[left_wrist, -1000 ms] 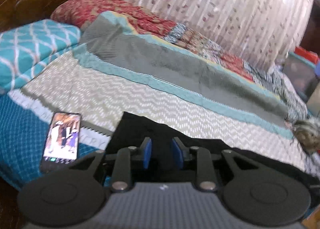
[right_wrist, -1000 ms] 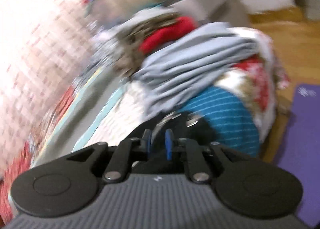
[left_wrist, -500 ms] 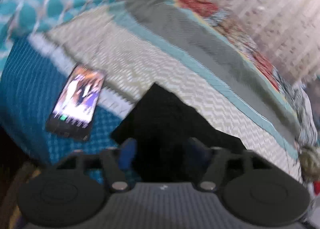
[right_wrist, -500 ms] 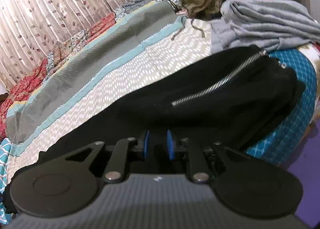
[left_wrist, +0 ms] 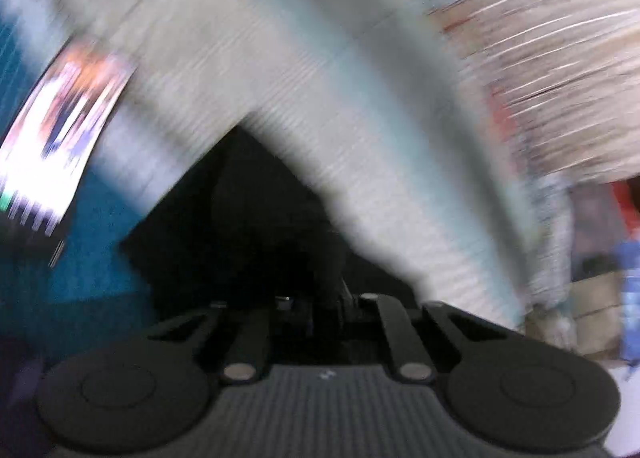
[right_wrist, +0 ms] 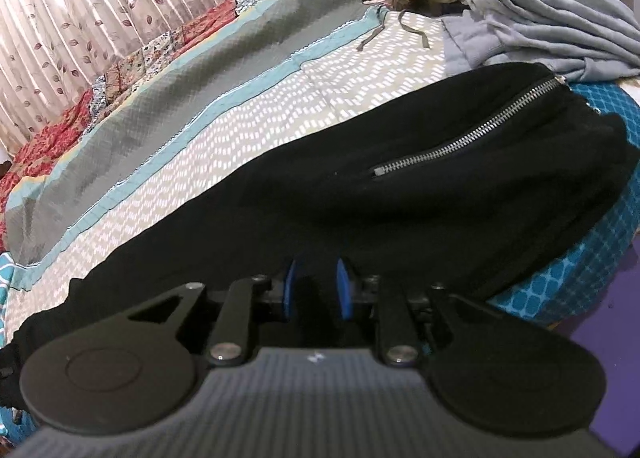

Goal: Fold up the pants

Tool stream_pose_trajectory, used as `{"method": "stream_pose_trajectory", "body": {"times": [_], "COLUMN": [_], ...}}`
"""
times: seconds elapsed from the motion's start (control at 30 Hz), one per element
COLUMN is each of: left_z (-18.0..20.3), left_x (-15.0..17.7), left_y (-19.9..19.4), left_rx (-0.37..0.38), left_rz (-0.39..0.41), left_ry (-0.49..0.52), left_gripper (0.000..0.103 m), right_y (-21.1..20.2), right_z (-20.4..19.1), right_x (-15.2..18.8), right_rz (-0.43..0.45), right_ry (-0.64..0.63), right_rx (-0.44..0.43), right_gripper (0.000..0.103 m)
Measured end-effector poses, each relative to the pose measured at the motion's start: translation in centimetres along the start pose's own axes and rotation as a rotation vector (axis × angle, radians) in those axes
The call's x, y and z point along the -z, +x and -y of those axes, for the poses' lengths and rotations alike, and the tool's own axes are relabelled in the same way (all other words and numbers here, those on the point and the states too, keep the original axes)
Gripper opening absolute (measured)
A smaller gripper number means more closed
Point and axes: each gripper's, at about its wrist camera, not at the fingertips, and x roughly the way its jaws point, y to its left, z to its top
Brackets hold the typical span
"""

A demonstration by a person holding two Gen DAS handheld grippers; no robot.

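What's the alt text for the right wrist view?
Black pants with a silver zipper lie flat across a patterned bedspread; the right gripper sits at their near edge. Grey clothes are piled behind.

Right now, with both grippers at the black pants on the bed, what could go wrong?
1. The left gripper is shut at the pants' corner; lifting could sweep the phone lying nearby.
2. The right gripper shows a gap between its pads, so its grip on the cloth may be thin and could slip.
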Motion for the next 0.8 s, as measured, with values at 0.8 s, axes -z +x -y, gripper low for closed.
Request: {"method": "stream_pose_trajectory", "body": {"times": [0.8], "left_z": [-5.5], "left_x": [8.6], "left_y": [-6.0], "left_rx": [0.037], "left_rz": [0.154], "left_ry": [0.146], "left_gripper": [0.036], "right_y": [0.3], "right_z": [-7.0], "right_x": [0.1], "right_rz": [-0.047], "right_ry": [-0.181], "right_rx": [-0.142], "right_gripper": [0.026]}}
